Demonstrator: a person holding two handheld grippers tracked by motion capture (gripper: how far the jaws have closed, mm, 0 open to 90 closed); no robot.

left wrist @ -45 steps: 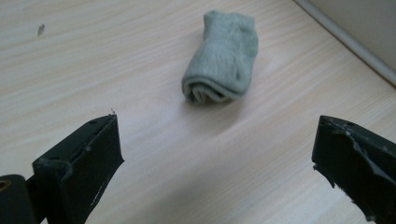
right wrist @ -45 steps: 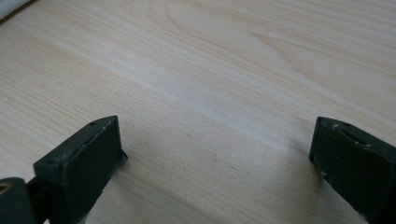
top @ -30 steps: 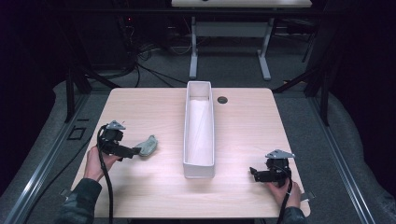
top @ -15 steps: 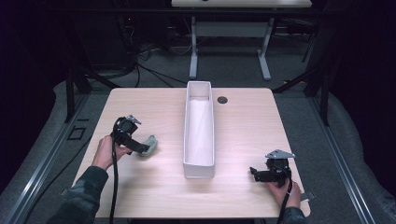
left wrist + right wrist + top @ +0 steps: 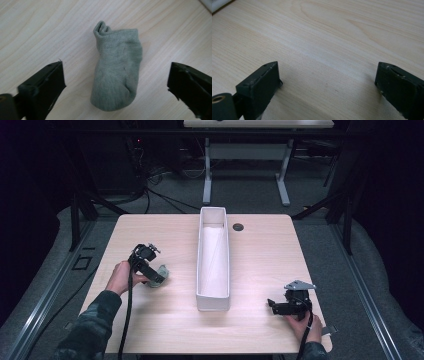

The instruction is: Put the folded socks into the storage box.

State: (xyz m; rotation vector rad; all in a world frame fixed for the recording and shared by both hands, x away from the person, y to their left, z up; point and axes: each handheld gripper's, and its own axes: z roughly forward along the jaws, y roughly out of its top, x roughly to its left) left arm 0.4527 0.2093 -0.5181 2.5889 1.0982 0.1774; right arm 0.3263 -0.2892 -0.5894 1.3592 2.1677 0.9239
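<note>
A grey-green ankle sock (image 5: 116, 67) lies flat on the wooden table (image 5: 265, 255), left of the long white bin (image 5: 200, 251). My left gripper (image 5: 156, 278) points down over the sock (image 5: 163, 272). Its jaws straddle the sock with a gap on each side and have just been closing a little. Neither black pad (image 5: 50, 85) touches the fabric. My right gripper (image 5: 272, 304) rests low near the table's front right, held by a hand. It is open, with bare wood between its fingers (image 5: 262, 85).
The white bin stands lengthwise along the table's middle, with nothing visible inside. A round black cable grommet (image 5: 238, 226) sits near the far edge. Cables trail from both grippers off the front edge. Desk legs (image 5: 207, 175) and wires stand on the floor beyond.
My left hand moved right and away from the front edge, bringing its gripper from beside the sock to over it. The right hand and gripper stayed put.
</note>
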